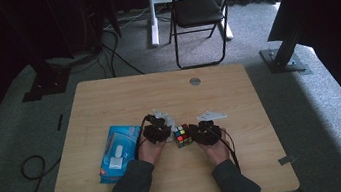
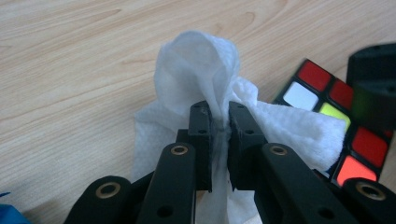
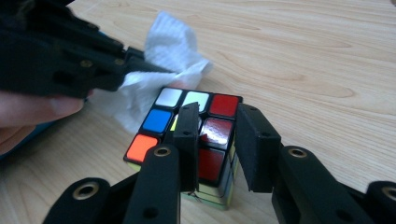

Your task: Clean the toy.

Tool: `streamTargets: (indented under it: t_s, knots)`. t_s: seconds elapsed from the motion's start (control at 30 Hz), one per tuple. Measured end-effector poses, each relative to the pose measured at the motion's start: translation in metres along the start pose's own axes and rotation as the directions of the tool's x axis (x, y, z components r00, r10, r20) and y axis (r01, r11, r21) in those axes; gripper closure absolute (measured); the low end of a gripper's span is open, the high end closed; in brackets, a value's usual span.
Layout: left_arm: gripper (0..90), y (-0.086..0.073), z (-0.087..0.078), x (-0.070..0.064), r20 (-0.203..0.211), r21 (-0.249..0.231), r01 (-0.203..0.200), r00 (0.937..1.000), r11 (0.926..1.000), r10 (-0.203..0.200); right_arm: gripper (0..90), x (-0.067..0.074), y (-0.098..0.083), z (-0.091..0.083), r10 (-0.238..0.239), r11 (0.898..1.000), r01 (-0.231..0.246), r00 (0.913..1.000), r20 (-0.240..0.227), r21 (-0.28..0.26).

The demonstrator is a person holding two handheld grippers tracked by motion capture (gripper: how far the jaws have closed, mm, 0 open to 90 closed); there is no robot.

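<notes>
desk [image 1: 107, 94] far half bare wood, open passage there. blue wipes pack [image 1: 118, 151] blocks near-left, just beside left tool [image 1: 157, 132]. cube [image 1: 182, 135] wedged between left tool and right tool [image 1: 205, 132], no gap in middle. white wipe [image 2: 205, 65] bunched against cube's side. right of right tool: bare desk, free run to edge.

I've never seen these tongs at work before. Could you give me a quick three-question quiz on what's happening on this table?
1. What do the left tongs pinch?
2. True or false: the puzzle cube sits between the two tongs.
3. The blue packet lies on which side of the person's hands: A) their left, B) their right?

Key: 1. A white wipe. 2. True; the right tongs clamp it. 3. A.
</notes>
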State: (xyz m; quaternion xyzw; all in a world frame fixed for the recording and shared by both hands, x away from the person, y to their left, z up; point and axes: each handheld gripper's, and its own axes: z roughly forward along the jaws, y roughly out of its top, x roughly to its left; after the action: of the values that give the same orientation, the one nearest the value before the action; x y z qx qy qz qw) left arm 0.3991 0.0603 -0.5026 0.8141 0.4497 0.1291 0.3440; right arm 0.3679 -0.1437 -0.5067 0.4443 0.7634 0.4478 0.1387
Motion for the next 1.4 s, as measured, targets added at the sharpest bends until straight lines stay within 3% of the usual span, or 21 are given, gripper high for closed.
streamTargets:
  t_s: [0.07, 0.1, 0.2, 0.43, 0.5, 0.6, 0.77, 1.4]
  knots:
    - [81.5, 0.000, 0.000, 0.000, 0.000, 0.000, 0.000, 1.0000, 1.0000, 0.000, 71.4, -0.001, 0.000, 0.000, 0.003, 1.000, -0.003, 1.0000, 0.008, -0.003]
    - [81.5, -0.002, -0.002, -0.005, 0.023, 0.004, 0.014, 0.9996, 0.9999, -0.014, 71.8, -0.003, 0.001, -0.001, 0.018, 1.000, -0.018, 0.9993, 0.033, -0.006]
    - [81.6, -0.006, -0.003, -0.012, 0.039, 0.002, 0.004, 0.9992, 1.0000, -0.004, 70.1, -0.007, 0.001, -0.002, 0.039, 0.999, -0.038, 0.9974, 0.061, -0.013]
    - [81.6, -0.013, -0.006, -0.023, 0.068, -0.005, 0.013, 0.9976, 0.9999, -0.013, 65.3, -0.012, 0.003, -0.003, 0.061, 0.998, -0.061, 0.9929, 0.102, -0.009]
    - [81.5, -0.015, -0.006, -0.027, 0.090, 0.000, -0.002, 0.9959, 1.0000, 0.002, 67.2, -0.011, 0.005, -0.002, 0.067, 0.998, -0.066, 0.9904, 0.121, -0.009]
    - [81.4, -0.016, -0.006, -0.033, 0.084, -0.004, -0.027, 0.9961, 0.9996, 0.027, 68.2, -0.012, 0.007, 0.001, 0.083, 0.997, -0.082, 0.9881, 0.129, -0.008]
    - [81.0, -0.017, -0.006, -0.031, 0.077, -0.007, -0.024, 0.9967, 0.9997, 0.024, 66.3, -0.010, 0.008, 0.000, 0.080, 0.997, -0.080, 0.9860, 0.146, -0.001]
    - [81.0, -0.009, -0.012, -0.021, 0.069, -0.048, -0.002, 0.9976, 0.9989, 0.005, 65.6, -0.006, -0.004, -0.012, 0.110, 0.994, -0.110, 0.9862, 0.124, -0.006]
